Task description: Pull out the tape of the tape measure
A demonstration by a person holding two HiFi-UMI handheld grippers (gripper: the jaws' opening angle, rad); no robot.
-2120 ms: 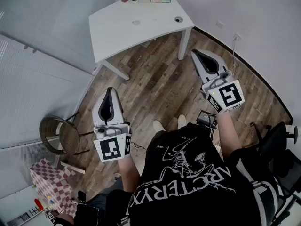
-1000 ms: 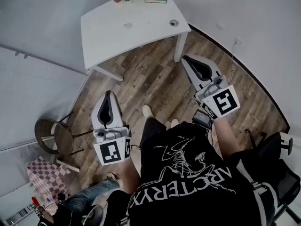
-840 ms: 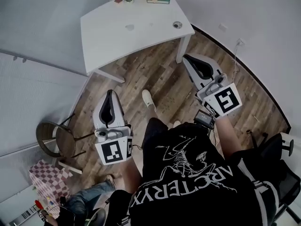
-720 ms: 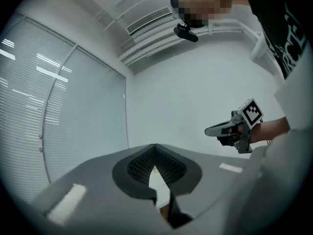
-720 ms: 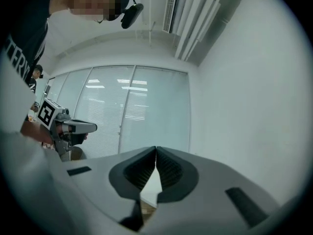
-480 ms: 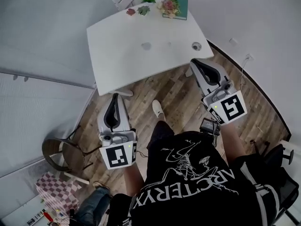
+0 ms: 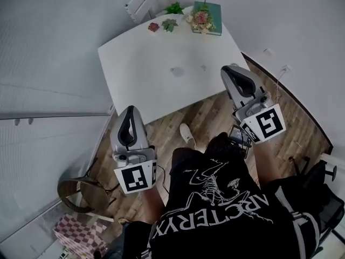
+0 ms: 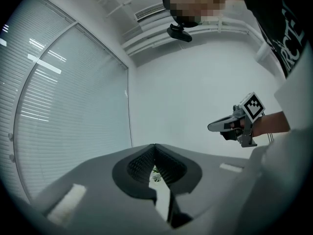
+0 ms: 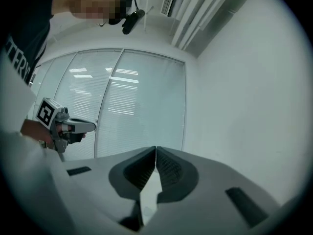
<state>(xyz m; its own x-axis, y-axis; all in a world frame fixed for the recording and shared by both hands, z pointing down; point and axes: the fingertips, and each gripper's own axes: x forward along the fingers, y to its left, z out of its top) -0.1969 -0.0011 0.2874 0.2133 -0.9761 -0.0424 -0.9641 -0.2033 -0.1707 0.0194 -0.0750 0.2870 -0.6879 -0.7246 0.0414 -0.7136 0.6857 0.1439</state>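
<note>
The left gripper [image 8: 155, 148] and right gripper [image 9: 155, 151] both have their ribbed jaws closed together on nothing. Through the left's pad gap peeks a bit of a small green potted plant [image 8: 156, 173]. Only the head view shows the white rectangular table [image 7: 145, 80] ahead, with a teal book [image 7: 211, 11] at its far edge. The tape measure cannot be picked out in any view. Both forearms reach forward, the grippers level with their tips at the table's near edge.
</note>
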